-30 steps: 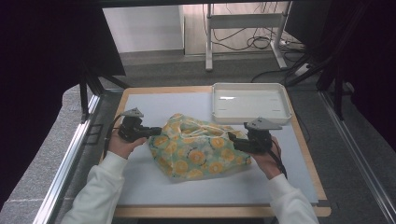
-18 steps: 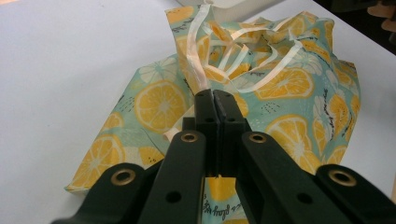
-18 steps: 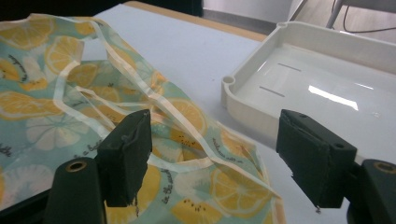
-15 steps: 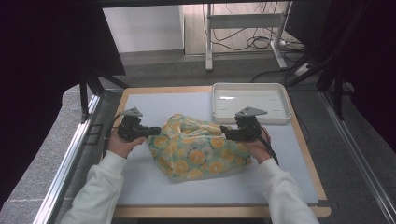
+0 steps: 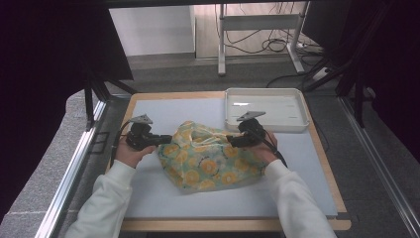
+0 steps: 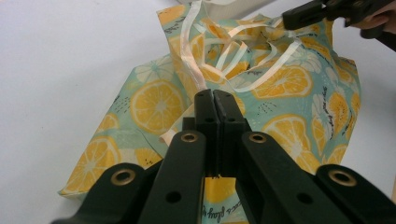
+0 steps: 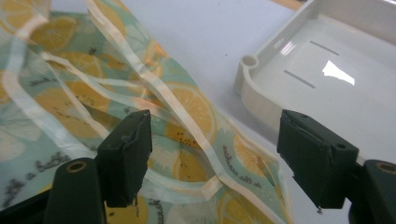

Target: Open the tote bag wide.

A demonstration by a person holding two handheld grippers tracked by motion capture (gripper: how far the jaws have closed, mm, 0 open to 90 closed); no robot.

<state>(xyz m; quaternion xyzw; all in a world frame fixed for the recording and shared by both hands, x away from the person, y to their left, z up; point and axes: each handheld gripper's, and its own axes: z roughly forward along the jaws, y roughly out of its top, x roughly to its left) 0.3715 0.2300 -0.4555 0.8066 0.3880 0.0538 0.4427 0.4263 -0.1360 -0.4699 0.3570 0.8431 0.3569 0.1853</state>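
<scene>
A teal cloth bag (image 5: 208, 159) printed with orange slices lies crumpled in the middle of the white mat. Cream ribbon handles (image 6: 233, 51) bunch at its top. My left gripper (image 5: 166, 140) is at the bag's left edge. In the left gripper view its jaws (image 6: 215, 100) are pressed together with the bag's fabric (image 6: 280, 93) pinched between them. My right gripper (image 5: 233, 141) is at the bag's upper right edge, close to the tray. In the right gripper view it stands open (image 7: 215, 140) over the bag (image 7: 187, 107), with a ribbon (image 7: 154, 88) running between the fingers.
An empty white tray (image 5: 265, 92) sits at the back right of the mat (image 5: 173, 106), its corner (image 7: 261, 51) just beside my right gripper. A wooden table border frames the mat. Metal rails run along both sides of the table.
My right gripper has moved left and away from the person, from the bag's right side to its upper edge near the tray. The left gripper has stayed put.
</scene>
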